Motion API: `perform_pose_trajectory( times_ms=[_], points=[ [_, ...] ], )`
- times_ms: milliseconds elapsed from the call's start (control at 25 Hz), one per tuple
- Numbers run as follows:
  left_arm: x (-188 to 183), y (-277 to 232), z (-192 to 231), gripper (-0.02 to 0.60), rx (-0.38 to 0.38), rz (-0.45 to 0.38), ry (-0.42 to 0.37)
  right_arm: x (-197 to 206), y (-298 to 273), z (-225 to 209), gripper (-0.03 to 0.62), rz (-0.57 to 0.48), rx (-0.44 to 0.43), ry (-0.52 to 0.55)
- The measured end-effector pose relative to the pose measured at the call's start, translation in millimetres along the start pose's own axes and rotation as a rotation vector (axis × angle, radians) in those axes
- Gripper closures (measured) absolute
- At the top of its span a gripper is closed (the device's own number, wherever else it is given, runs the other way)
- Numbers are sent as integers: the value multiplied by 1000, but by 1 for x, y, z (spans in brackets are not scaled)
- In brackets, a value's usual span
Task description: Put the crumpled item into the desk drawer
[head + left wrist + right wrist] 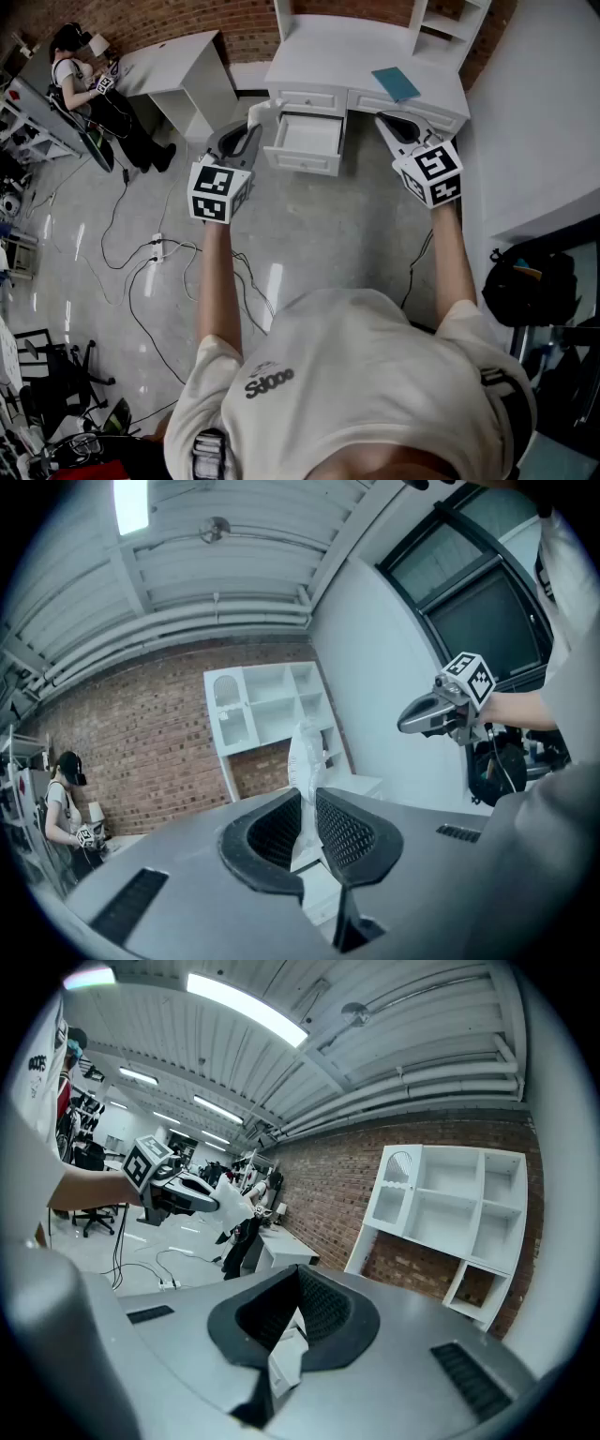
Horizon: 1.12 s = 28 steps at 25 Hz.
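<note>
The crumpled white item [265, 110] sticks up from the tip of my left gripper [255, 117], just left of the open drawer [302, 161] of the white desk [356, 52]. In the left gripper view the item [305, 752] stands between the ribbed pads [349, 832], and the left gripper [307, 803] is shut on it. My right gripper [386, 118] hovers level to the right of the drawer, in front of the desk's right drawer front. Its jaws [298, 1283] meet at the tip with nothing held. The drawer looks empty inside.
A blue book [396, 82] lies on the desktop, and a white shelf hutch [272, 705] stands on the desk's back. A second white desk [178, 70] with a person [80, 75] beside it is at far left. Cables [159, 248] cross the floor; a black backpack [525, 286] sits at right.
</note>
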<state>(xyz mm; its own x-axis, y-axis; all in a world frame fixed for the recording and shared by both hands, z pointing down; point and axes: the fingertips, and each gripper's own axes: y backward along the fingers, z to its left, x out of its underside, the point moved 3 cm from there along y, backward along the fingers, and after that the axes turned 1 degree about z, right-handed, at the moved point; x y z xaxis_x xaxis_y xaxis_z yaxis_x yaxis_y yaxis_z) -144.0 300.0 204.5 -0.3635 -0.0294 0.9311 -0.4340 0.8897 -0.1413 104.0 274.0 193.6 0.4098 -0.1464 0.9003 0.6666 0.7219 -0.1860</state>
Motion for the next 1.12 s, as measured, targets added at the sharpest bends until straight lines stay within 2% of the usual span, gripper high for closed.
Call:
perform_pose_trajectory(
  times_ms=[280, 760, 920, 1120],
  points=[
    [18, 18, 15, 532, 5, -6, 21, -7, -8, 20, 596, -17, 4, -43],
    [61, 49, 54, 532, 40, 5, 31, -27, -26, 62, 595, -33, 80, -152],
    [69, 36, 60, 532, 41, 14, 46, -18, -35, 53, 597, -14, 98, -155],
    [72, -4, 62, 532, 41, 30, 44, 1, -53, 20, 597, -22, 102, -151]
  ],
)
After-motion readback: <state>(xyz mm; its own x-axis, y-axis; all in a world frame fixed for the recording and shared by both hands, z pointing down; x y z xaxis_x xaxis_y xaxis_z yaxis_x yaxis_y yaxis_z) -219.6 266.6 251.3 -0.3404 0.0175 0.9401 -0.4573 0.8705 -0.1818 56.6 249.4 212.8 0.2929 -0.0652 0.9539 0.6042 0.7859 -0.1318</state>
